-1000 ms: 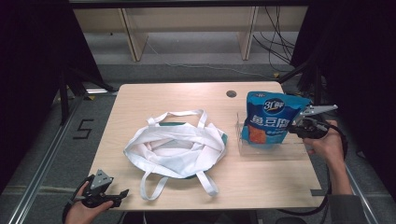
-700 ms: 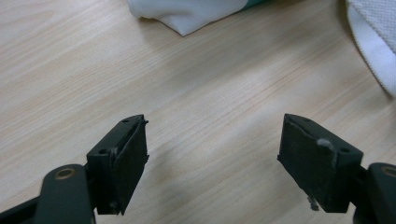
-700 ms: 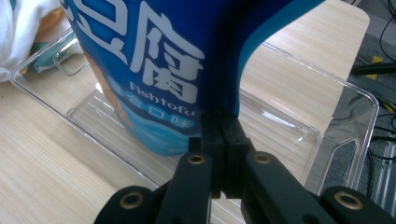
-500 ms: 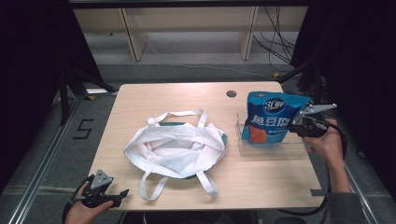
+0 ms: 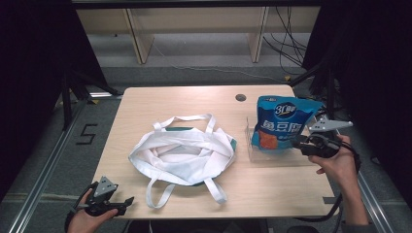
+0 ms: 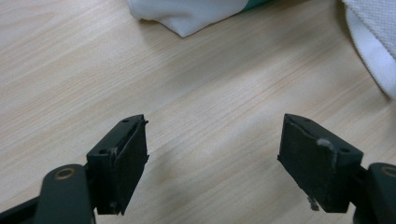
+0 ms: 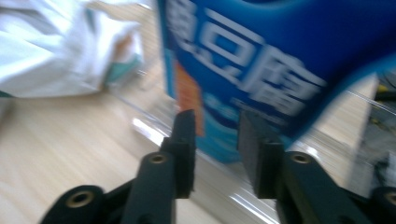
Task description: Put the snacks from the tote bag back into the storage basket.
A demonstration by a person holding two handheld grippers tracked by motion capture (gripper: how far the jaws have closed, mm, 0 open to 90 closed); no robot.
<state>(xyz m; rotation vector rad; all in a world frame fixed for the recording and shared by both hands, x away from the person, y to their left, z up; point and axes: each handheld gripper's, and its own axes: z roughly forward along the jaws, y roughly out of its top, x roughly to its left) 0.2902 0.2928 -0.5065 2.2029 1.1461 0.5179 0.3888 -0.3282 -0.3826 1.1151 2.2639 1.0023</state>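
A blue snack bag (image 5: 281, 125) stands upright in a clear plastic box (image 5: 256, 154) at the table's right. My right gripper (image 5: 297, 142) is at the bag's lower right edge. In the right gripper view its jaws (image 7: 212, 116) are narrowly apart with the bottom of the blue snack bag (image 7: 243, 70) between them. A white tote bag (image 5: 182, 150) with a green lining lies crumpled mid-table. My left gripper (image 5: 127, 200) hovers at the front left corner, open and holding nothing (image 6: 215, 135), with the tote's edge (image 6: 187, 14) ahead of it.
The wooden table (image 5: 170, 104) has a round cable hole (image 5: 240, 97) near its back edge. The tote's straps (image 5: 214, 189) trail toward the front edge. Wooden shelving and cables lie on the floor behind. Bare wood lies left of the tote.
My right gripper has dropped slightly beside the snack bag, and its view is blurred by motion. The left gripper and the tote have stayed put.
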